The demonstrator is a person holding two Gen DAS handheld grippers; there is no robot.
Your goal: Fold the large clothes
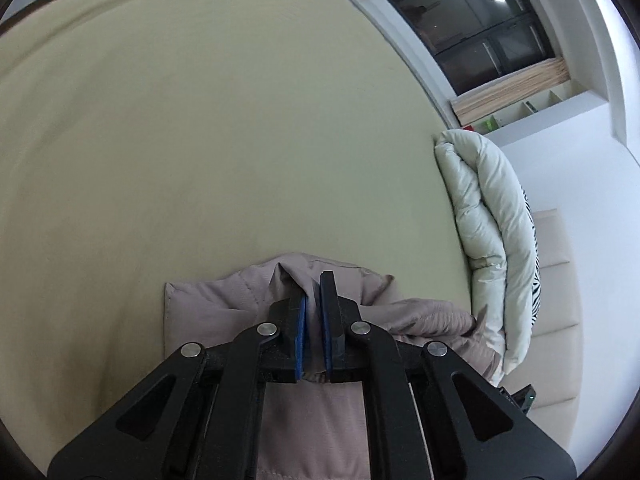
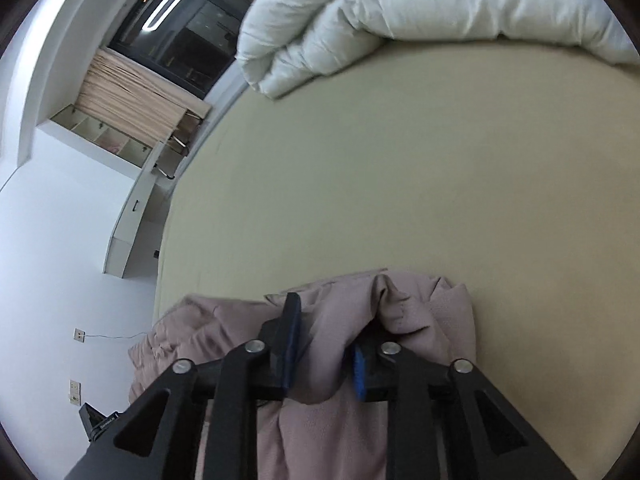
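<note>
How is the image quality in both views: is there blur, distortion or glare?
Left wrist view: strong fisheye bending, dark corners, soft even light on the pale yellow-green bed sheet. Right wrist view: same bending, the folded white quilt slightly motion-blurred, a ceiling lamp reflected in the dark window.

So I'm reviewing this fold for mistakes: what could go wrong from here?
The right tool grips only a thick bunch of the jacket between widely spread fingers, so it might slip out. The left tool pinches a thin fold; pulling unevenly could skew the fold. The jacket lies near the duvet and may snag it.
</note>
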